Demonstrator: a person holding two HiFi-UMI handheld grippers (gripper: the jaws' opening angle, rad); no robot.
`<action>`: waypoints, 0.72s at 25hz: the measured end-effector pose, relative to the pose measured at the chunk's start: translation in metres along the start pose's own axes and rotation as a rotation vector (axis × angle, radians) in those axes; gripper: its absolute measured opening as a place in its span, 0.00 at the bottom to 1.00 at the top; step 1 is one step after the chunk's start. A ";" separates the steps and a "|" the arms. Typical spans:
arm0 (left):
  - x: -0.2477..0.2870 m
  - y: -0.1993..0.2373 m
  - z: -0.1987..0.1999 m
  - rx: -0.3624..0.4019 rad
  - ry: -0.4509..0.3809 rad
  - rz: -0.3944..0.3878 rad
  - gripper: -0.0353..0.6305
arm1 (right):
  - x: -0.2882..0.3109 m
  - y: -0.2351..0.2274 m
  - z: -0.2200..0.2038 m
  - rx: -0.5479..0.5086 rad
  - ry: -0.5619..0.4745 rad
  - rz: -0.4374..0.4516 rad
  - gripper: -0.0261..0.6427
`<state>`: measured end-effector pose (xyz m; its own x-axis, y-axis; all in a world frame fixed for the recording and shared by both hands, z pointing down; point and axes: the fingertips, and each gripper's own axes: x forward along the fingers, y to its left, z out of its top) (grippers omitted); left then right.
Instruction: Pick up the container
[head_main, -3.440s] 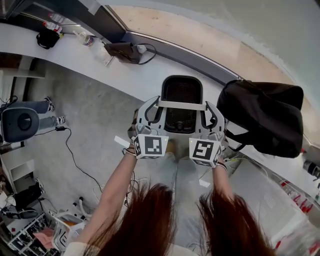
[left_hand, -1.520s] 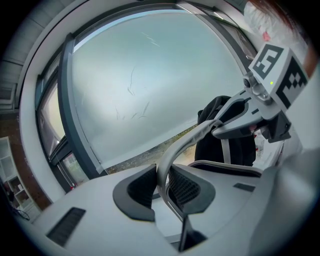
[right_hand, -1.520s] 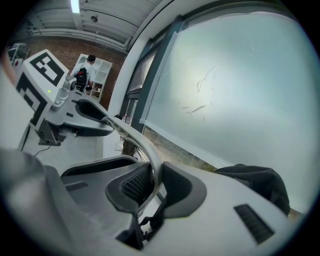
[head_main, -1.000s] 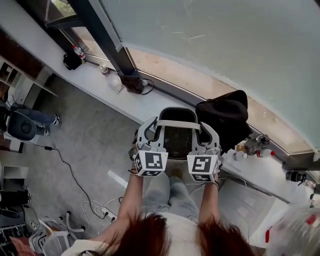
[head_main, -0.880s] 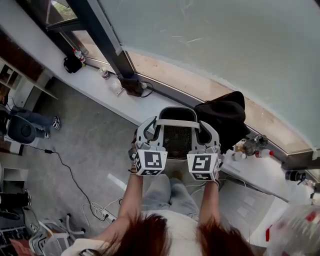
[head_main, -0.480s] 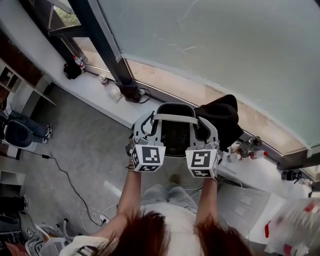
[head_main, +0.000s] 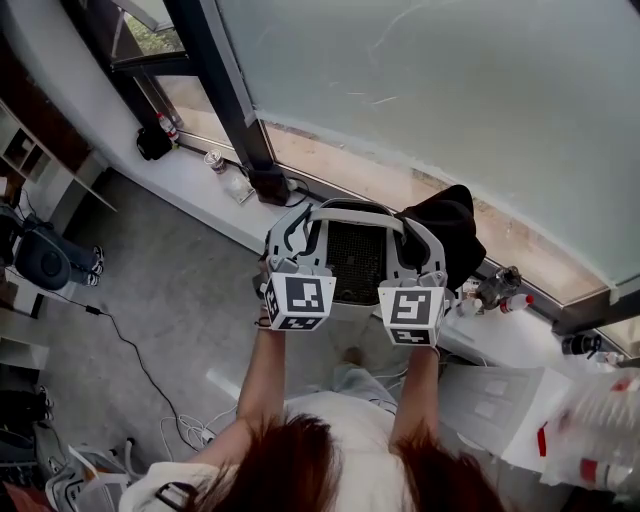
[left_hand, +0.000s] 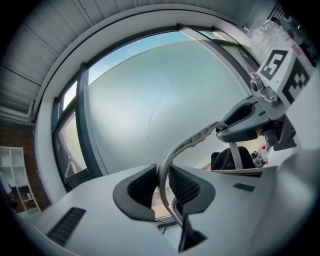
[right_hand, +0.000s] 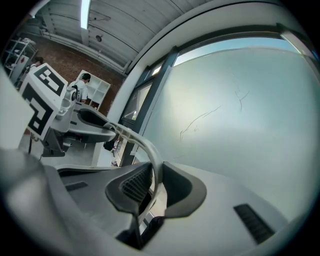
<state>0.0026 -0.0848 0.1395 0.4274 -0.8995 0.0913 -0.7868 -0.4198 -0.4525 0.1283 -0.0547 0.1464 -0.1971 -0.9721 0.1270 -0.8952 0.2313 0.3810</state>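
Note:
The container (head_main: 358, 262) is a pale grey basket with a dark mesh inside and a curved grey handle (head_main: 352, 214) across its top. I hold it in the air in front of me, over the window ledge. My left gripper (head_main: 290, 230) is shut on the handle's left end; the ribbed pads clamp the bar (left_hand: 195, 140) at my left gripper (left_hand: 164, 182). My right gripper (head_main: 425, 240) grips the right end, its jaws closing a little tighter on the bar (right_hand: 135, 137) pinched in my right gripper (right_hand: 156, 182). Each gripper view shows the other gripper farther along the handle.
A black bag (head_main: 450, 235) lies on the white window ledge (head_main: 200, 175) just right of the container. Small bottles (head_main: 505, 300) stand farther right, and a dark window post (head_main: 215, 70) rises at the left. Cables (head_main: 150, 380) trail over the grey floor below.
Both grippers keep their hold on the handle. The container has risen slightly in the head view and sits nearer the window glass, with the ledge and bag now partly behind it.

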 end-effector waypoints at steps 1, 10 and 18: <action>-0.005 0.002 0.004 0.002 -0.004 -0.003 0.18 | -0.004 0.001 0.005 0.005 -0.007 -0.006 0.16; -0.053 0.018 0.040 0.041 -0.056 -0.004 0.18 | -0.045 0.009 0.048 0.020 -0.059 -0.025 0.16; -0.100 0.019 0.068 0.076 -0.088 0.005 0.18 | -0.087 0.014 0.079 0.053 -0.127 -0.065 0.16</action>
<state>-0.0252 0.0053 0.0613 0.4634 -0.8861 0.0120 -0.7547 -0.4017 -0.5187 0.1017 0.0297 0.0685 -0.1838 -0.9828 -0.0150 -0.9269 0.1682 0.3354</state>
